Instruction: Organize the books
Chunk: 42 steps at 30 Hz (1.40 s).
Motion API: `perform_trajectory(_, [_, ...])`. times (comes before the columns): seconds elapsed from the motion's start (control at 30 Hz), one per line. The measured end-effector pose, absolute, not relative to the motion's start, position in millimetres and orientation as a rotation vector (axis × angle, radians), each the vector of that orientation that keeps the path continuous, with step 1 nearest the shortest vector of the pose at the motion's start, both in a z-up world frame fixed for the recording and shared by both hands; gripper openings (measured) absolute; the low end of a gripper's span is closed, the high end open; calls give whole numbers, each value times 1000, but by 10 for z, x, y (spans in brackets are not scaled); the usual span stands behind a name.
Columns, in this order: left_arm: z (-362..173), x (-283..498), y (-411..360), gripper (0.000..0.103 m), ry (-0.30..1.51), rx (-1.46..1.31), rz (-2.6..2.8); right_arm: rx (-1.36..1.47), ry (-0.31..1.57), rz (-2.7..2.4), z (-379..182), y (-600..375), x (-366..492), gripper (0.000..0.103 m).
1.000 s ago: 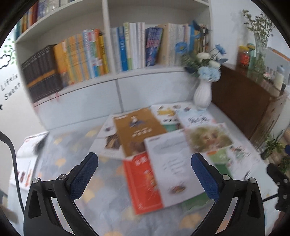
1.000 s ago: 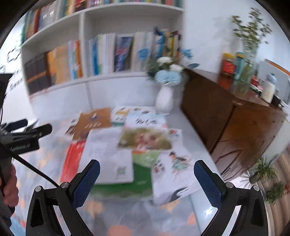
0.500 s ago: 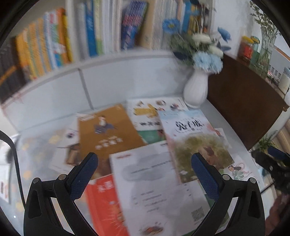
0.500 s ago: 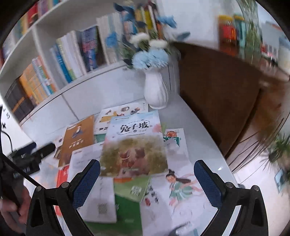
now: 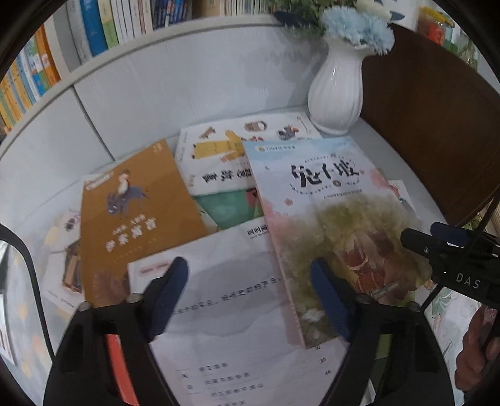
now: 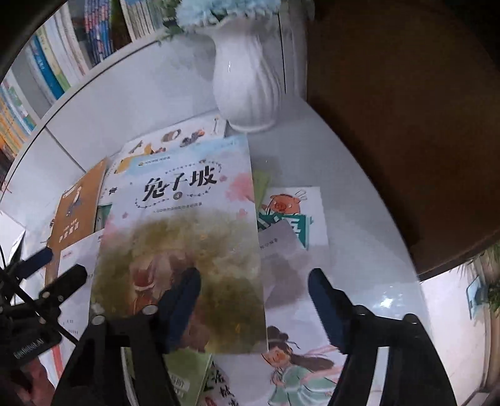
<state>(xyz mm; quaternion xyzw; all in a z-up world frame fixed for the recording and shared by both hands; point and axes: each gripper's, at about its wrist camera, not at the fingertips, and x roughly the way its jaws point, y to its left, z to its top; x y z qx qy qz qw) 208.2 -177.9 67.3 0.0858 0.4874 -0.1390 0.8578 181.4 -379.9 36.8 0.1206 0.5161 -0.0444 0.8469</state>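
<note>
Several thin books lie scattered and overlapping on a white table. On top is a pale book with pink blossoms and a green-brown picture [image 5: 331, 218], also in the right wrist view [image 6: 187, 225]. My left gripper [image 5: 250, 299] is open, low over a white book [image 5: 225, 299] and the pale book's left edge. My right gripper [image 6: 253, 309] is open, straddling the pale book's lower right edge; its left finger [image 6: 181, 306] is over the cover. An orange-brown book [image 5: 134, 218] lies to the left.
A white vase [image 5: 336, 90] with blue flowers stands at the back, right beside the books; it also shows in the right wrist view [image 6: 247, 78]. A dark wooden cabinet [image 5: 437, 125] borders the right. A shelf of upright books [image 5: 93, 28] runs behind.
Both grippers have moved forward and down toward the book pile, closing in on the pale blossom book. Their fingers now stand somewhat closer together than before, still open.
</note>
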Motion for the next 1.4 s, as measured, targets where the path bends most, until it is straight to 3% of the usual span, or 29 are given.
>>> perform_trajectory(0.1, [560, 2138, -1762, 58, 1074, 136, -319, 248, 1096, -100, 306, -3807, 1856, 61])
perform_trajectory(0.47, [546, 2143, -1722, 56, 1124, -39, -486, 302, 1146, 28, 297, -3673, 1977, 61])
perform_trajectory(0.73, [653, 1872, -1531, 52, 1114, -99, -583, 180, 1136, 66, 455, -3437, 1810, 60])
perform_trajectory(0.97, [741, 1181, -1128, 52, 1104, -27, -611, 54, 1143, 157, 633, -3021, 1283, 60])
perform_trajectory(1.33, [310, 411, -349, 50, 1258, -238, -576, 118, 1261, 324, 315, -2638, 314, 59])
perform_trajectory(1.4, [262, 348, -278, 46, 1270, -271, -563, 127, 1258, 330, 323, -2609, 204, 54])
